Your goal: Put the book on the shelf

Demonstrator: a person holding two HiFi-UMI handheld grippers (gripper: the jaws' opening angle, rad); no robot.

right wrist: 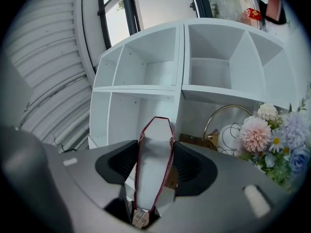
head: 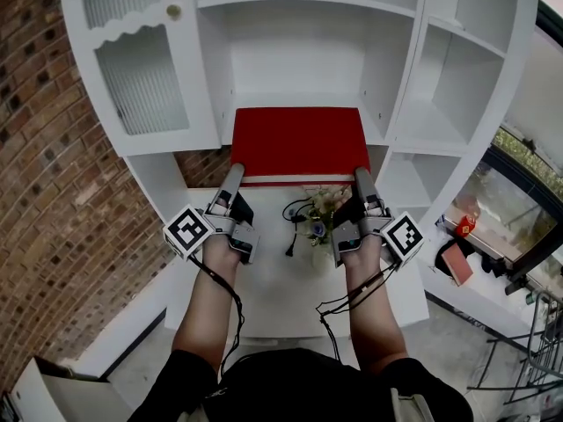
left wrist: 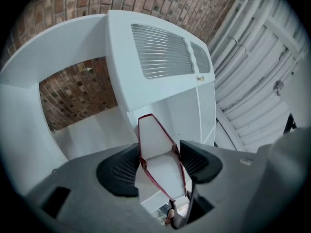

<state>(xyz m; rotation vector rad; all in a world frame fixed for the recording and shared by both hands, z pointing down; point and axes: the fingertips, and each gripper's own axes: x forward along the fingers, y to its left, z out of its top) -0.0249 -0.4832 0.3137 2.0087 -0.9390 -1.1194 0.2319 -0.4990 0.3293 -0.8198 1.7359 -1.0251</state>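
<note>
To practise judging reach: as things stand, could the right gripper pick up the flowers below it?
Probably not. The right gripper is shut on the red book, which the left gripper also holds, so its jaws are taken, though the flowers lie close below it.

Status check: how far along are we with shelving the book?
Done: the red book is picked up, held flat at the middle opening of the white shelf. In hand: the left gripper and right gripper each clamp its near edge. Remaining: push it fully in and release; whether its far edge already rests on the board, I cannot tell.
</note>
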